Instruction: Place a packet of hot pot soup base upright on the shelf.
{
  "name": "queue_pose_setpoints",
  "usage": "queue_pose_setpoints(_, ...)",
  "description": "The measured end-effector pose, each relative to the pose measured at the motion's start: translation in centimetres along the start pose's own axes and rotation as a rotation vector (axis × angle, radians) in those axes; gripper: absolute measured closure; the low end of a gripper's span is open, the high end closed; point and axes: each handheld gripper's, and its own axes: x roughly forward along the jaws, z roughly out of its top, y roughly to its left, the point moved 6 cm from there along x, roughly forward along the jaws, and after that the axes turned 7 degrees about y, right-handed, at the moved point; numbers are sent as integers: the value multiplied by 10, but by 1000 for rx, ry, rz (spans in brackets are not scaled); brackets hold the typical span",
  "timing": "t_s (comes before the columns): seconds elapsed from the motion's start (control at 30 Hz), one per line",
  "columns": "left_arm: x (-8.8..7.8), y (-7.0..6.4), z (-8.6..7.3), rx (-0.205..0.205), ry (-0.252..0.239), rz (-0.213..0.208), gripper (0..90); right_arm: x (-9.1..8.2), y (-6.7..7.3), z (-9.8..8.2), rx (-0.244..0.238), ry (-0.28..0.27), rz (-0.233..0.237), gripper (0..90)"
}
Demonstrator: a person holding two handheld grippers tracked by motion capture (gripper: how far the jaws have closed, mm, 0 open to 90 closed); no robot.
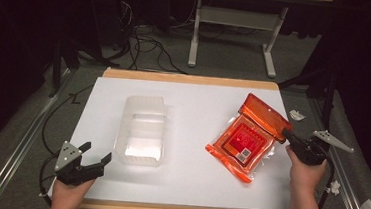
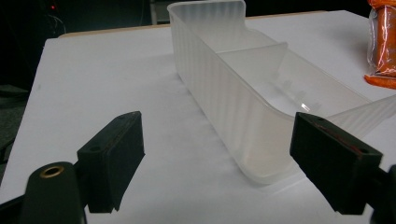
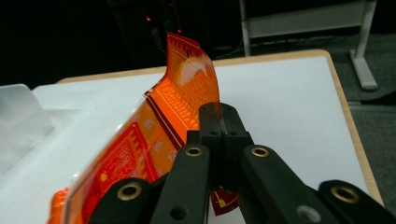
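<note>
Right gripper [image 1: 287, 136], in your raised hand, pinches the orange packet [image 1: 245, 138] edge; left gripper [image 1: 96, 155] rests spread.

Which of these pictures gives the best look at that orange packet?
The high view: the orange packet shows whole, its edge pinched by the right gripper. The right gripper view shows its raised end close up; the left gripper view catches a corner.

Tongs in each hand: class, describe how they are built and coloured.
Both tongs, left and right, are black, each topped by a grey three-cornered plate with dark dots. The left's jaws end in flat rectangular black pads. Brass-ringed holes mark the arms. A black cable trails from the left one. No sleeves show.
</note>
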Motion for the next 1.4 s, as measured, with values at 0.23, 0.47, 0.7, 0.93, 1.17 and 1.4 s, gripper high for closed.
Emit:
queue_pose_setpoints(0.23, -3, -4, 4, -3, -23, -24, 184, -19, 25, 9, -49, -47, 23, 900)
queue_pose_setpoints(0.47, -5, -17, 9, 22, -40, -45, 184, -37, 51, 11, -109, -81, 39, 900)
queue_pose_setpoints(0.7, -5, -29, 12, 52, -44, -72, 184, -60, 87, 14, -167, -122, 111, 900)
queue_pose_setpoints(0.93, -4, -33, 13, 64, -44, -85, 184, -75, 113, 9, -201, -132, 172, 900)
queue_pose_setpoints(1.17, -5, -31, 12, 56, -48, -84, 184, -83, 130, 3, -235, -136, 212, 900)
queue_pose_setpoints(1.4, -5, -44, 18, 68, -53, -117, 183, -91, 142, -1, -248, -134, 250, 900)
